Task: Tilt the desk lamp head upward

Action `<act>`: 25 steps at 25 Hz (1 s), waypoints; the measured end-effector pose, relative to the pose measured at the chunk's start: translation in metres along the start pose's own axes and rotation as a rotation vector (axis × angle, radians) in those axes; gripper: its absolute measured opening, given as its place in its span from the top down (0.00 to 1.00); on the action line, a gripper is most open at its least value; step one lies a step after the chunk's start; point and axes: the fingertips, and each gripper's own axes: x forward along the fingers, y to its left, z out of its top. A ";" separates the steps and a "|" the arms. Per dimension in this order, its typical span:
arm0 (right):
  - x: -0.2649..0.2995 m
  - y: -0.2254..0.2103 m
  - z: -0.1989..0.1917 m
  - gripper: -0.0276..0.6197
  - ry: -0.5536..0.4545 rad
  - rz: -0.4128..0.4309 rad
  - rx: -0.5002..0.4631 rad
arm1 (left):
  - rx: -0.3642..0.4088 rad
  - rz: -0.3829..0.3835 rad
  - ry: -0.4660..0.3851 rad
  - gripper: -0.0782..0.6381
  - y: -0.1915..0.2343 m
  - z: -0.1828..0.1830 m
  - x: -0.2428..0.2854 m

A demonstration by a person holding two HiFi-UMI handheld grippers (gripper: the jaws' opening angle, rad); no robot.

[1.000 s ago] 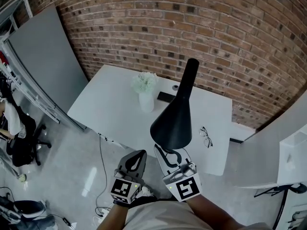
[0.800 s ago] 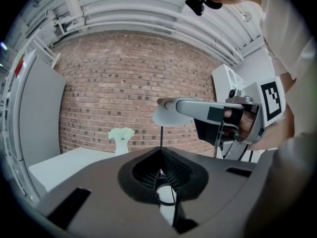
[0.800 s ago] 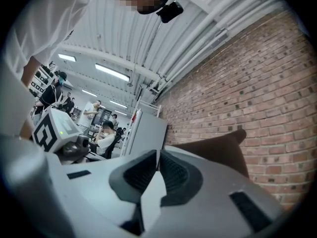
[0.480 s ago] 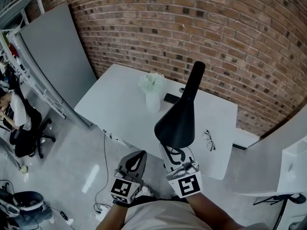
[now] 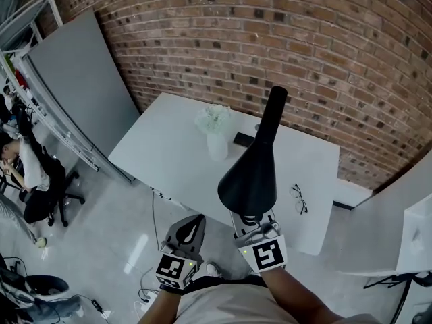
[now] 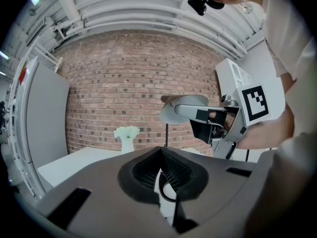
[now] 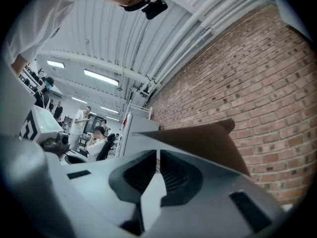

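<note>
Dark grey left gripper (image 5: 196, 217), white right gripper (image 5: 248, 219) — black-and-white marker cubes (image 5: 173, 268), pale shirt (image 5: 223, 304)

words, numbers, brands: none legible anywhere in these views.
left gripper (image 5: 195, 220) cube: and here the top face carries a black-and-white square marker (image 5: 171, 270), a blocky pattern only, with no letters or digits.
right gripper (image 5: 251, 223) cube: same story, a square marker on top in the head view, and another face of the cube shows one in the left gripper view; pattern only, nothing to read.
</note>
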 end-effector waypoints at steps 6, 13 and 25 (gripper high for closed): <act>0.004 -0.005 0.007 0.91 -0.011 -0.006 -0.019 | -0.020 0.013 -0.005 0.88 -0.001 -0.006 0.004; 0.003 -0.004 0.017 0.91 0.030 -0.003 -0.044 | -0.043 -0.007 -0.019 0.88 0.002 -0.003 0.015; -0.012 0.001 0.046 0.92 0.032 0.024 -0.066 | -0.034 -0.031 -0.040 0.88 -0.019 0.023 0.021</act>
